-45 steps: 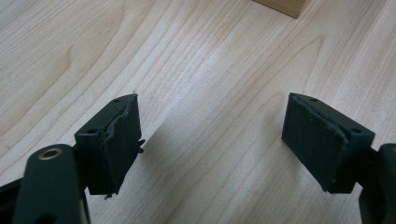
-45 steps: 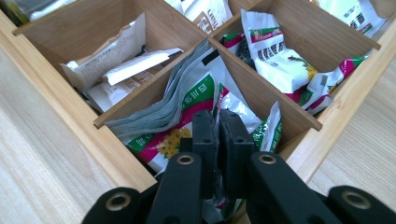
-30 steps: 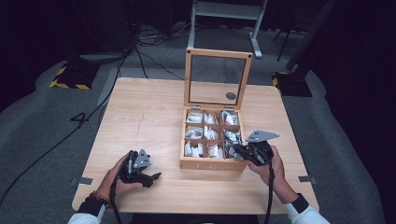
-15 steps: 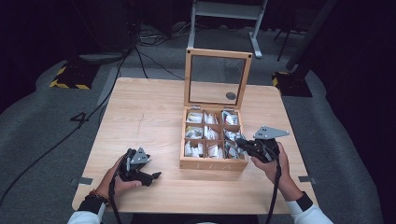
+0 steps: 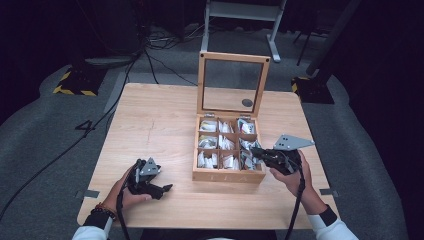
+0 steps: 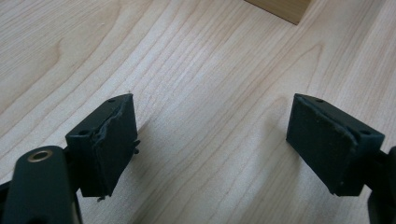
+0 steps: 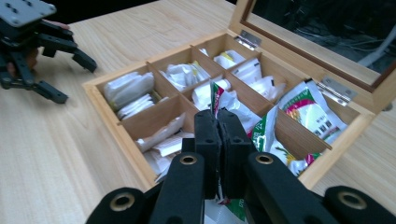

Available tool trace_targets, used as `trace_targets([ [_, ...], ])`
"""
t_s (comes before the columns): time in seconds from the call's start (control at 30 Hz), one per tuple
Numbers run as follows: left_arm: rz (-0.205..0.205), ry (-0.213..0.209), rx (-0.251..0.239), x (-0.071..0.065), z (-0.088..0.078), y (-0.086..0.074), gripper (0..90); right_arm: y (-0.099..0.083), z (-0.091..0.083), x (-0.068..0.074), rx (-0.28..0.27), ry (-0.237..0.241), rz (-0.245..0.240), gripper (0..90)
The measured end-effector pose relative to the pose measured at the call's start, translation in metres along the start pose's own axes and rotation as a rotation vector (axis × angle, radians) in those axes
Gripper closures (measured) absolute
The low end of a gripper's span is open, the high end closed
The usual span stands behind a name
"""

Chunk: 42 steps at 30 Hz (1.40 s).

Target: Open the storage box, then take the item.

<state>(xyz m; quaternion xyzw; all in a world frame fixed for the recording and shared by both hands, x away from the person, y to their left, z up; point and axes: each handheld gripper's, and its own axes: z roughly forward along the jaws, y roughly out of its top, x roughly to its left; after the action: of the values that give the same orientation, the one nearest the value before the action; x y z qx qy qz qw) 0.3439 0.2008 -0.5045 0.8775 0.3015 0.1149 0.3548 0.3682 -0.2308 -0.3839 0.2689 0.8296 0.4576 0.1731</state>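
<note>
Bright table [image 5: 165, 125], dark surroundings; soft shadows, closest parts perhaps slightly blurred.

The right gripper [image 5: 256, 151] now sits a little higher over the wooden box [image 5: 229, 175] than a second ago, lifted from the front right compartment toward the person's side. Its jaws are pressed together on the top edge of a green-and-white sachet [image 7: 215, 97], which rises with them and stands clear above the dividers in the right gripper view. The grey plate [image 5: 292, 142] on top of that gripper tilts further up and to the right than before. The left gripper [image 5: 165, 189] has just been opening its jaws; they stand well apart over bare table [image 6: 210, 93] with nothing between them.
</note>
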Motion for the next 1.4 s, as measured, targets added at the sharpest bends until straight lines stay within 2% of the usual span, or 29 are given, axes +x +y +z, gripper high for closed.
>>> trace_targets([
  [0.2,0.002,-0.003,0.002,0.001,0.0,0.0,16.4,0.005,-0.003,0.011,-0.023,0.037,-0.031,87.9],
  [0.83,0.004,-0.005,0.002,0.001,0.001,0.001,16.0,0.006,0.0,0.037,-0.023,0.134,-0.096,87.9],
  [1.07,0.006,-0.006,0.002,0.001,0.001,0.001,16.0,0.005,0.005,0.051,-0.001,0.169,-0.128,87.9],
  [1.4,0.005,-0.005,0.003,0.001,0.001,0.001,16.0,0.002,0.011,0.064,0.026,0.207,-0.152,87.8],
])
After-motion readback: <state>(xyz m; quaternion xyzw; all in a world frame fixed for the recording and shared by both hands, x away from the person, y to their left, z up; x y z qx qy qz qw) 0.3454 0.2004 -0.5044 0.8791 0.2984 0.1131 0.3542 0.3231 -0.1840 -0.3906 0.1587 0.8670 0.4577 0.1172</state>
